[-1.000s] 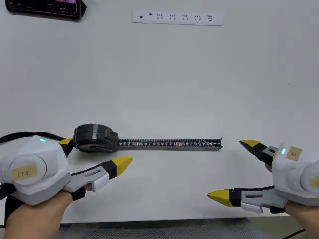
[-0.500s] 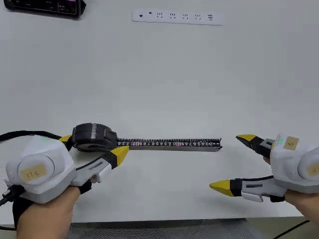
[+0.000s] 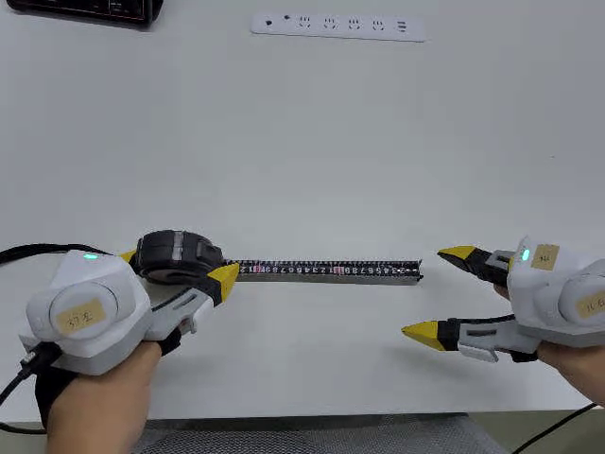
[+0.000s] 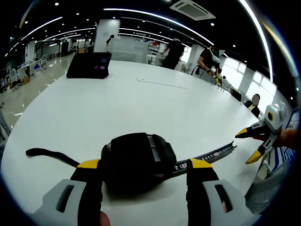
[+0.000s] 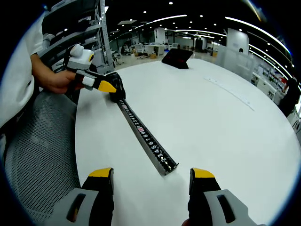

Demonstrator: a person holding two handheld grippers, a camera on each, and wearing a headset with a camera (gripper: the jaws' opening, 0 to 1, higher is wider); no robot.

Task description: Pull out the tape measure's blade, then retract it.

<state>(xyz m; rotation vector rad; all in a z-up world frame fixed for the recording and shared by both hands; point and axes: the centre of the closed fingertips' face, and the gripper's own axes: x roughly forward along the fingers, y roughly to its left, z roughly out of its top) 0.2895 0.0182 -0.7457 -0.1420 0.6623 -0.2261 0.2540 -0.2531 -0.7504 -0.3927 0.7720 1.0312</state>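
- On the white workbench table [image 3: 312, 142], near its front edge, lies the black, rounded tape measure case [image 3: 178, 257], at the left side of the head view.
- From the case a dark metal blade with white numbers [image 3: 326, 270] is pulled out. It lies flat on the table and runs in a straight line towards the right.
- The blade's end [image 3: 418, 272] rests on the table, well apart from the case.
- The left gripper [image 3: 177, 268], a white body with black jaws and yellow tips, is at the case. Its jaws are spread, one on each side of the case.
- In the left gripper view the case sits between the two yellow tips, and the blade goes out close beside one tip. Whether the tips press on the case, I cannot tell.
- The right gripper [image 3: 439, 291], of the same kind, is near the blade's end. Its jaws are wide apart and hold nothing.
- In the right gripper view the blade's end lies just in front of the gap between the jaws and touches neither of them.
- A thin black cord [image 3: 38, 250] lies on the table to the left of the case.
- A long white power strip [image 3: 338, 26] lies at the far side of the table, and a dark flat device [image 3: 85, 9] at the far left corner.
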